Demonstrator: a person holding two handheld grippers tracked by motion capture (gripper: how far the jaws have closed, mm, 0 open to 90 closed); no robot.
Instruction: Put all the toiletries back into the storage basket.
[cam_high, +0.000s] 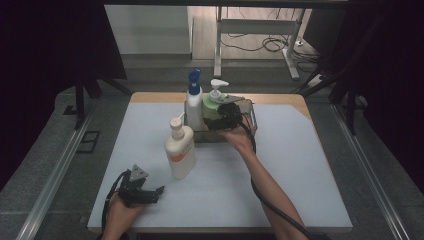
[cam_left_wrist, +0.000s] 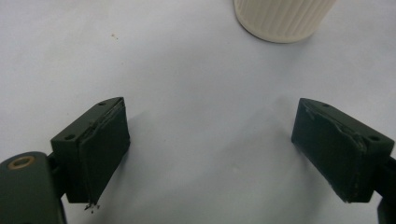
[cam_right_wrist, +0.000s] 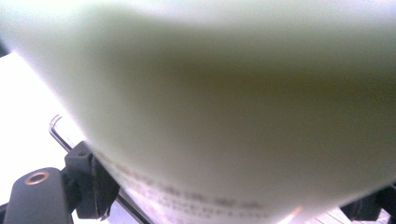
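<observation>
**Right claw around the green bottle in the rack, left claw idle**

The person's right forearm stretches forward across the counter (cam_high: 300, 165), hand tipped down at the wrist, so that the right claw (cam_high: 226, 116) sits against the pale green bottle (cam_high: 212, 107). That bottle stands in a dark wire rack (cam_high: 250, 120) at the far middle of the counter. In the right gripper view the bottle's smooth, rounded, matte green wall (cam_right_wrist: 224, 107) lies right up against the camera and between the two black jaws, with small print low on it; the jaws flank it on both sides, though whether they press on it I cannot tell.

Just left of this claw, in the same rack, stands a white bottle with a blue cap (cam_high: 194, 100). Nearer the person and left of the right claw, a cream pump bottle (cam_high: 180, 152) stands upright outside the rack.

The left hand rests at the near edge, its left claw (cam_high: 150, 192) low over the counter and aimed to the person's right. Its jaws stand wide apart with nothing between them; ahead of them sits the cream bottle's ribbed, rounded base (cam_left_wrist: 282, 18).
</observation>
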